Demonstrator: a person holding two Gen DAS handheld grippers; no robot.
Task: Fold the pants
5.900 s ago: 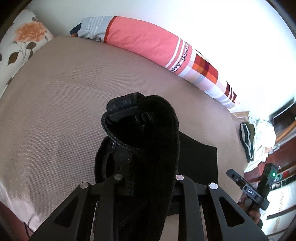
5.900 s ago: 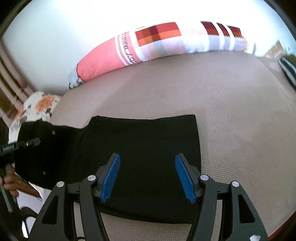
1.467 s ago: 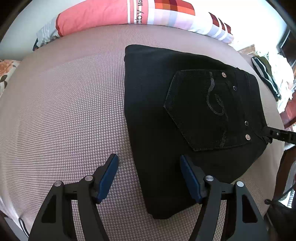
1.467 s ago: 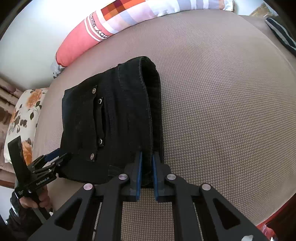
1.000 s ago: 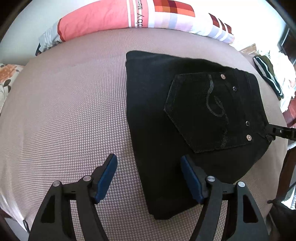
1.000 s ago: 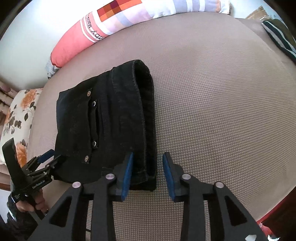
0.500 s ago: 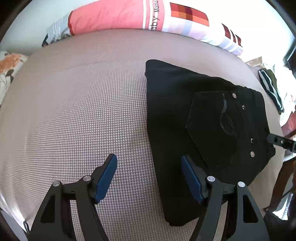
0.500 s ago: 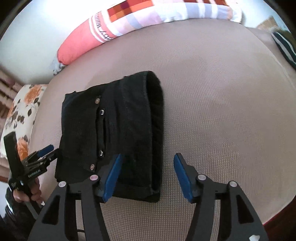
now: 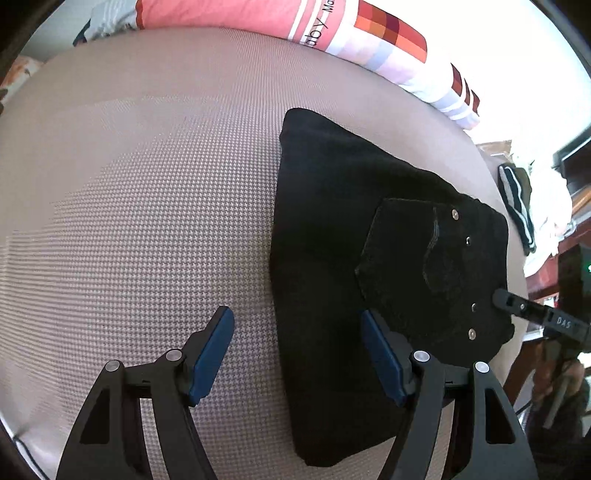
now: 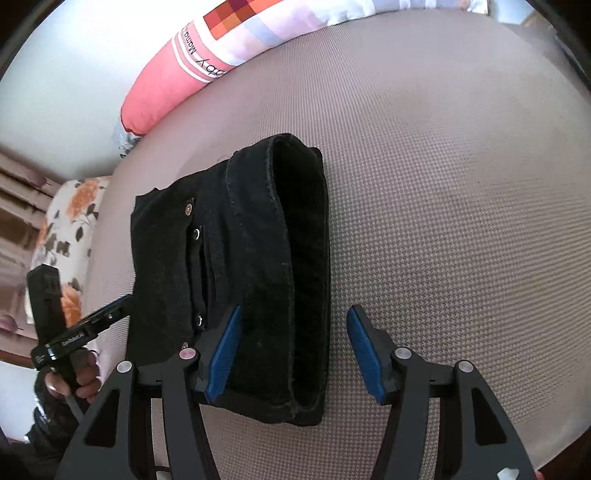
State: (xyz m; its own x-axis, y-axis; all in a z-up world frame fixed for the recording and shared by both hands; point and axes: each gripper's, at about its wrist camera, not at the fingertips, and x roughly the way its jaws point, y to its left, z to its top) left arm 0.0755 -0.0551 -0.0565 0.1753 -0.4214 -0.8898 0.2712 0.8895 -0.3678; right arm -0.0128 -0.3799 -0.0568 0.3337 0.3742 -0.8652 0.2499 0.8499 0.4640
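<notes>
Black pants lie folded in a compact rectangle on the beige bed, back pocket with rivets facing up. My left gripper is open and empty above the fold's near left edge. In the right wrist view the pants show the waistband end of the fold. My right gripper is open and empty, just above the waistband edge. The right gripper's tip shows in the left wrist view beside the pocket corner. The left gripper shows at the left in the right wrist view.
A long pink, white and checked bolster lies along the far side of the bed. A floral pillow lies at the head end. A heap of clothes lies beyond the bed's right edge. The bed's near edge is close below both grippers.
My right gripper let go of the waistband, opened wide and drew back a little. My left gripper stayed open and swung left, so the pants sit further right in its view.
</notes>
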